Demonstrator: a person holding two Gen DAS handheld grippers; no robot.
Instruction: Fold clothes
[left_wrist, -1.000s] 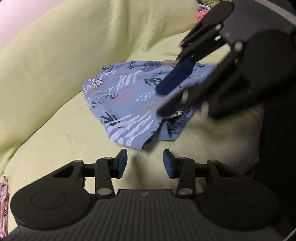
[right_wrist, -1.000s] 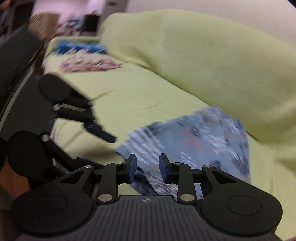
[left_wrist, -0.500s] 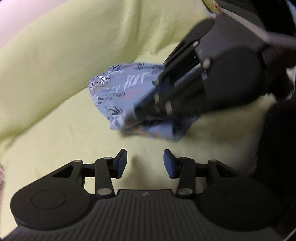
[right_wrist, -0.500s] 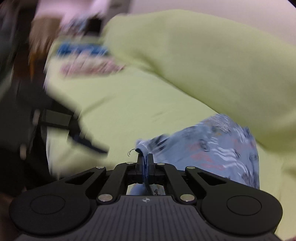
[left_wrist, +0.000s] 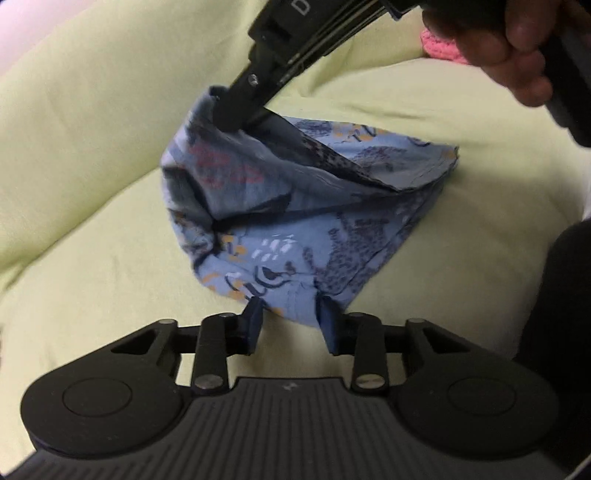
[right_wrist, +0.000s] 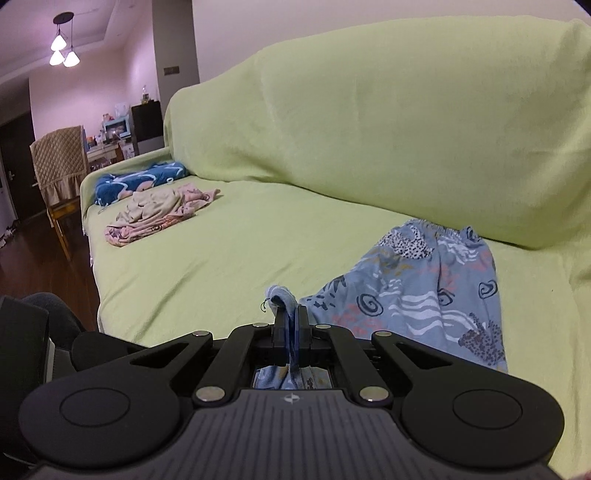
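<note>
Nearest the left wrist camera, the left gripper (left_wrist: 290, 323) stands wide, its pads straddling the near edge of the blue patterned shorts (left_wrist: 295, 206) on the green-covered sofa (left_wrist: 92, 240). Beyond it, the right gripper (right_wrist: 290, 326) is pinched tight on a lifted corner of the shorts. Farther along the seat lie a beige garment (right_wrist: 159, 210) and a dark blue garment (right_wrist: 136, 181).

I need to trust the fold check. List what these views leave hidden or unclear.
- Left wrist view: right gripper tips are buried in the blue patterned cotton garment.
- Same view: pink knitted item is cut by the hand.
- Right wrist view: gripper body covers the garment's near edge.
</note>
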